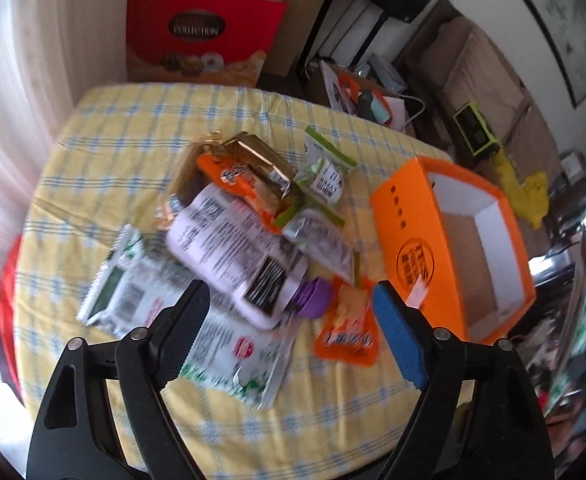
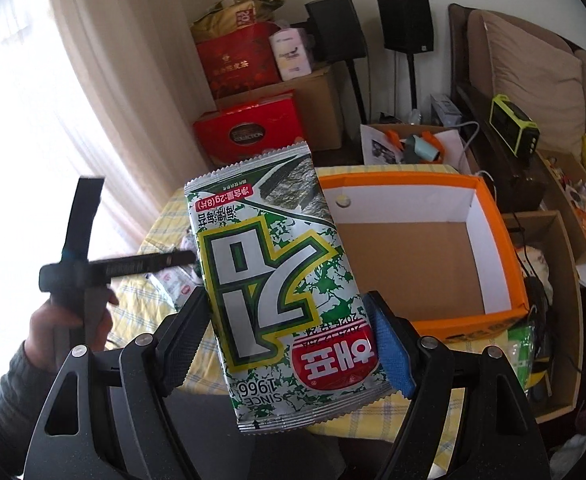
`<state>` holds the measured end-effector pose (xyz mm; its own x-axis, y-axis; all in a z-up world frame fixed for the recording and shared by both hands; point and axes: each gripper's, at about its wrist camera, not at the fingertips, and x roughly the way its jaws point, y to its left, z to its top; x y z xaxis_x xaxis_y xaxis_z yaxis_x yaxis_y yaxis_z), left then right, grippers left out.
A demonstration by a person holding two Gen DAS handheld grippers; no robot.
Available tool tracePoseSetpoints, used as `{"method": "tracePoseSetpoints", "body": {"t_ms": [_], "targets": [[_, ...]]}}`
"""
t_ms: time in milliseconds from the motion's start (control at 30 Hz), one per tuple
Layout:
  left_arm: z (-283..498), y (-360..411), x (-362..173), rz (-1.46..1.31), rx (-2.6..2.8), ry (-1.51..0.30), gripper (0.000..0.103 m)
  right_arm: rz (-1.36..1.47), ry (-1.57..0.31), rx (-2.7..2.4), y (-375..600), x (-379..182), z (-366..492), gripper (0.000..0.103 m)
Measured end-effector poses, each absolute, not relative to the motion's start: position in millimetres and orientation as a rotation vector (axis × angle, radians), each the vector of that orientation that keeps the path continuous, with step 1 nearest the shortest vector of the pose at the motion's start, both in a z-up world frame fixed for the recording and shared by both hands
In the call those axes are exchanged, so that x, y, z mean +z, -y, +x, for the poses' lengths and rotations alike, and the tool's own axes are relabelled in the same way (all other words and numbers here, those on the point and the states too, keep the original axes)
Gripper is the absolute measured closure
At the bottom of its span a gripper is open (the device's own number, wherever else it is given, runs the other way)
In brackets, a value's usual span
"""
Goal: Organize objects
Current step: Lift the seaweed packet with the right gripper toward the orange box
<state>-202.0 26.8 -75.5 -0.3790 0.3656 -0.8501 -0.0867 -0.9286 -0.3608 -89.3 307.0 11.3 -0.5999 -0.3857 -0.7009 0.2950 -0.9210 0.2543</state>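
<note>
Green-and-white seaweed packet (image 2: 281,280) sits clamped between both pads of the right claw (image 2: 293,340), held above the near edge of the bench (image 2: 373,412) and just left of the orange box (image 2: 493,264), whose inside is bare cardboard. Left claw (image 1: 289,320) hangs with jaws wide apart and nothing between them, over a heap of snack packets (image 1: 249,216) on the yellow checked cloth (image 1: 133,136). A purple-capped pouch (image 1: 245,256) lies just ahead of its fingertips. Orange box stands right of the heap.
</note>
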Motion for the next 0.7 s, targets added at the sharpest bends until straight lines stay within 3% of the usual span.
{"method": "tracePoseSetpoints", "body": {"t_ms": [467, 700], "targets": [[-246, -50, -99, -1.689, 2.305, 0.492, 0.047, 1.149, 0.186, -2.545, -324, 2, -91, 0.024], [-252, -53, -108, -1.724, 2.294, 0.552, 0.073, 1.156, 0.185, -2.543, -324, -1, -92, 0.024]]}}
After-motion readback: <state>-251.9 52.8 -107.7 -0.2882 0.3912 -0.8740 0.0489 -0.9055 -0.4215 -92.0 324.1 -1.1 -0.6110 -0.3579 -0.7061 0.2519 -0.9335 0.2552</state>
